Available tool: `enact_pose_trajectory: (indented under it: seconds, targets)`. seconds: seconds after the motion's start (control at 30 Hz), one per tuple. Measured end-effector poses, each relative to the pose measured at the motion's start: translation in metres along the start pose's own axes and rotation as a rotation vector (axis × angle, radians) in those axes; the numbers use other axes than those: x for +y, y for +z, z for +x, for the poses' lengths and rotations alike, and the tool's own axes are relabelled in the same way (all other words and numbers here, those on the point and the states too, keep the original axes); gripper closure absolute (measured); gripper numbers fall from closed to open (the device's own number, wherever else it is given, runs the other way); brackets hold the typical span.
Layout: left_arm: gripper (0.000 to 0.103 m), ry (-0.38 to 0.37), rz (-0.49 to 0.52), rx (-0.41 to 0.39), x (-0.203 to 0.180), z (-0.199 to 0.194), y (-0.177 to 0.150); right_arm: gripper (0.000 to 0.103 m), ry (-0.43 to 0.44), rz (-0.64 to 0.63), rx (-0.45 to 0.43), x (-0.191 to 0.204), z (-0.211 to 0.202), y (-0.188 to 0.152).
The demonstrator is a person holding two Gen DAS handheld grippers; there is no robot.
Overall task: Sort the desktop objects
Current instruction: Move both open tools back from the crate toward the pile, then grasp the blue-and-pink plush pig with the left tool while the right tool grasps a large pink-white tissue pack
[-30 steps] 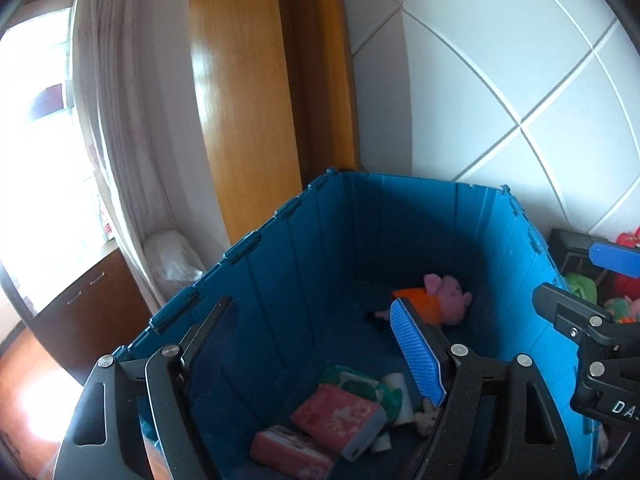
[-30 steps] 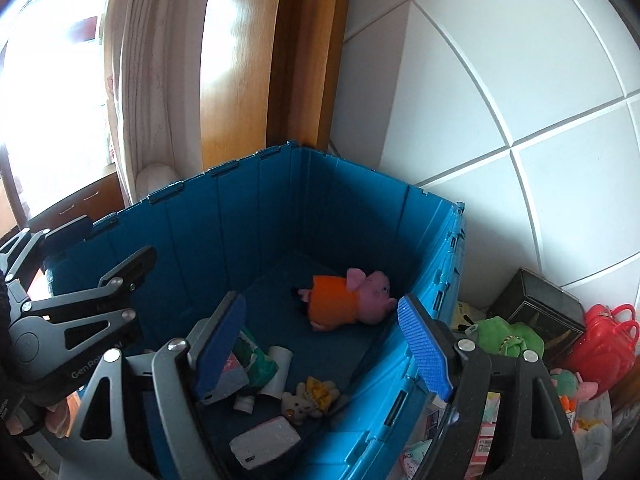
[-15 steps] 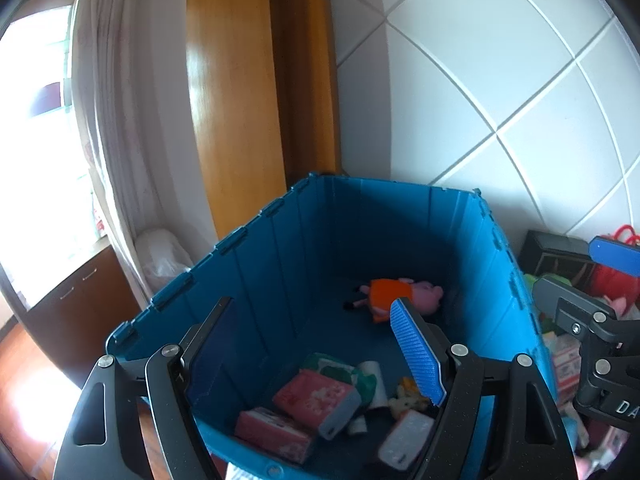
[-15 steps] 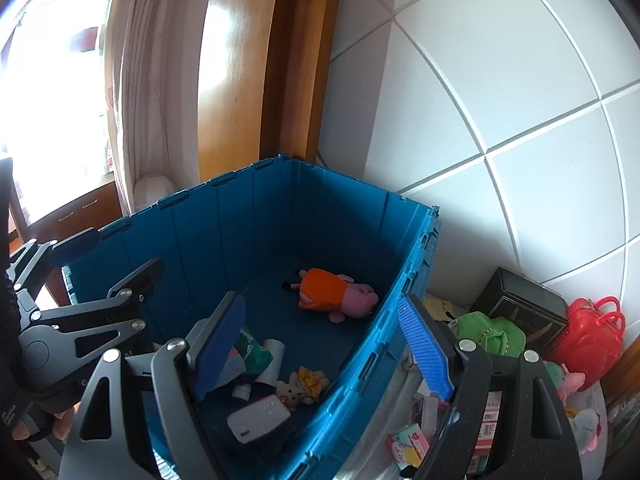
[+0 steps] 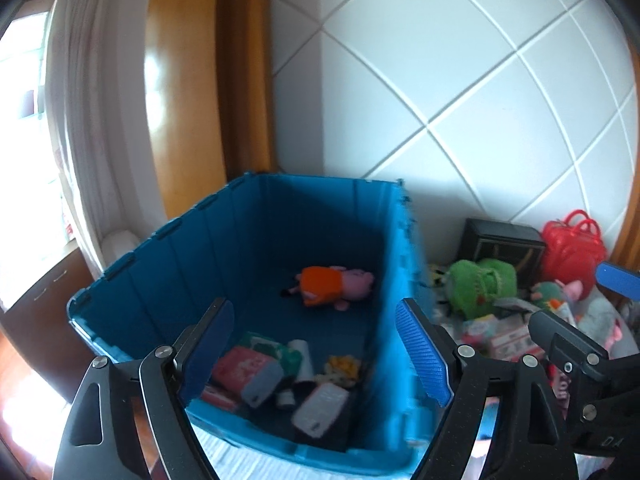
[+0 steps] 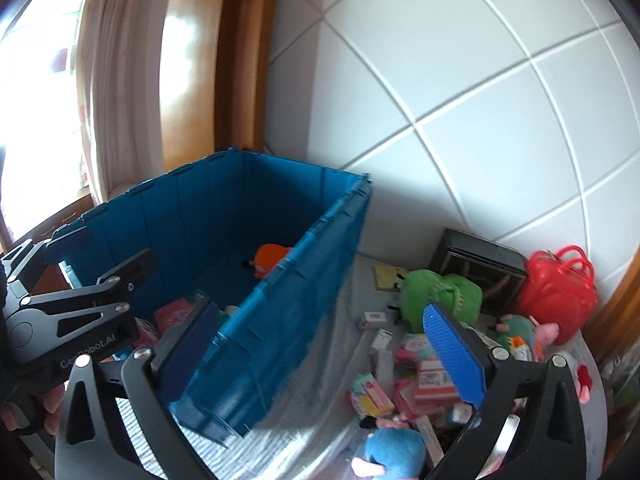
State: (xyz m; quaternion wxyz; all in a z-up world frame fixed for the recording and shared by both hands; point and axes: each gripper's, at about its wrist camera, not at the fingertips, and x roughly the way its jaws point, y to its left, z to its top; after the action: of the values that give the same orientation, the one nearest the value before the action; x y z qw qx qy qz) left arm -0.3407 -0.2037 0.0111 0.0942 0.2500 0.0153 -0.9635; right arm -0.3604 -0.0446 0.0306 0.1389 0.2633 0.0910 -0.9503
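Opening wider, the left tool [image 5: 320, 340] has nothing between its blue pads, and the right tool [image 6: 324, 348] is spreading too, its jaws bare and straddling the near corner of the blue crate [image 6: 280, 304]. Closest on the worktop [image 6: 280, 440] lies a blue plush toy [image 6: 394, 454]. Beyond it sits a heap of small pink cartons [image 6: 424, 376] (blurred, labels unreadable). Inside the crate, pink packets [image 5: 244, 368] and a white case [image 5: 320, 408] lie at the near end, and a pink pig plush in an orange dress [image 5: 334, 286] lies farther in. Farther back on the worktop are a green plush [image 6: 440, 294], a black box [image 6: 480, 268] and a red plastic handbag [image 6: 560, 284] against the white tiled wall [image 6: 460, 100].
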Motion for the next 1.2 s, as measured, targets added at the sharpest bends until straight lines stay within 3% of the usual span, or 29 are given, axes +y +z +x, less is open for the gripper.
enact_pose_trajectory:
  seconds: [0.4,0.77,0.97,1.2]
  targets:
    - [0.018,-0.152,0.099,0.056,-0.149,-0.019,-0.038,0.000,-0.153,0.144,0.072,-0.160,-0.054,-0.093]
    - [0.018,-0.166,0.196,0.284,-0.282,0.012,-0.130,0.000,-0.273,0.322,0.267,-0.315,-0.067,-0.223]
    - [0.018,-0.132,0.204,0.405,-0.304,0.038,-0.172,0.000,-0.265,0.390,0.350,-0.340,-0.055,-0.264]
    - [0.018,-0.120,0.218,0.489,-0.307,0.064,-0.203,0.000,-0.223,0.411,0.432,-0.326,-0.021,-0.286]
